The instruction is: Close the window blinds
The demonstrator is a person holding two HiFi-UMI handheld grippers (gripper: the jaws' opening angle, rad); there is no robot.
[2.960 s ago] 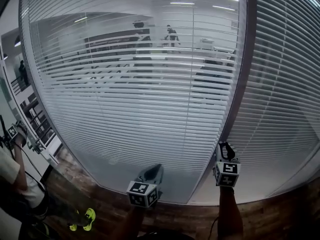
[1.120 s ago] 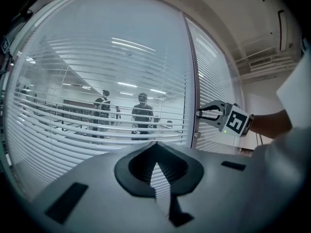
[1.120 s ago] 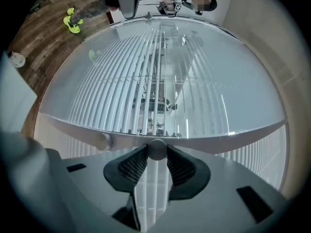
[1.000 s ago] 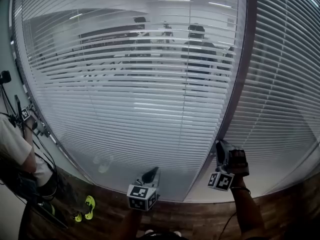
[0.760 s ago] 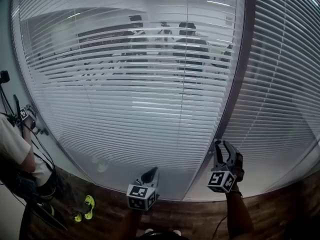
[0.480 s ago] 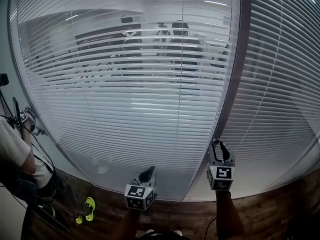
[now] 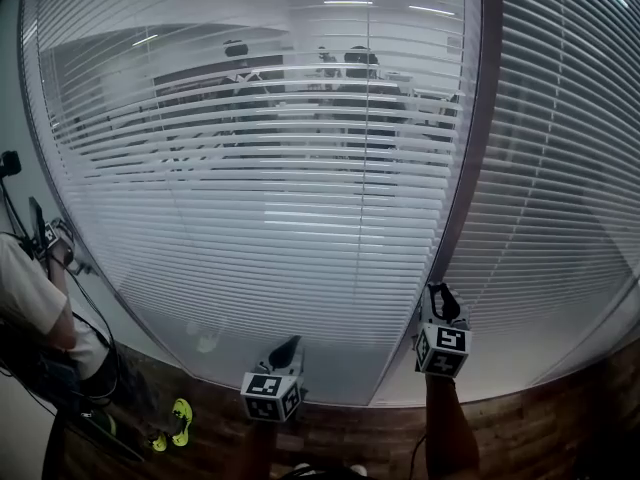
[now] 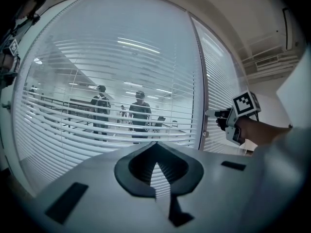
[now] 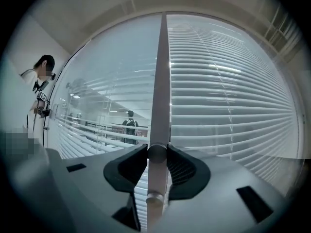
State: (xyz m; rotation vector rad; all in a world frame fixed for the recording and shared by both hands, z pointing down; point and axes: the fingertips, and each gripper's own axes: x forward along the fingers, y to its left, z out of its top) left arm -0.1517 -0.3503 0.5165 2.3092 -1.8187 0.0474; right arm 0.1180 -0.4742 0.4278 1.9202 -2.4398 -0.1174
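The blinds hung behind glass, filling the big window in front of the person. The slats were thin, white and flat, with gaps between them. A room with people in it showed through the gaps, so the blinds were not shut yet.

Slats like these were likely light and bendy, but the glass kept claws off them. The best place to hold was the small round knob on the grey post between the two windows. It looked hard, smooth and maybe a bit slippery, so it needed a snug squeeze on both sides and a slow twist.

The right claw was closed on that knob, one pad on each side. The left claw hung low in front of the glass, its tips together, holding nothing.
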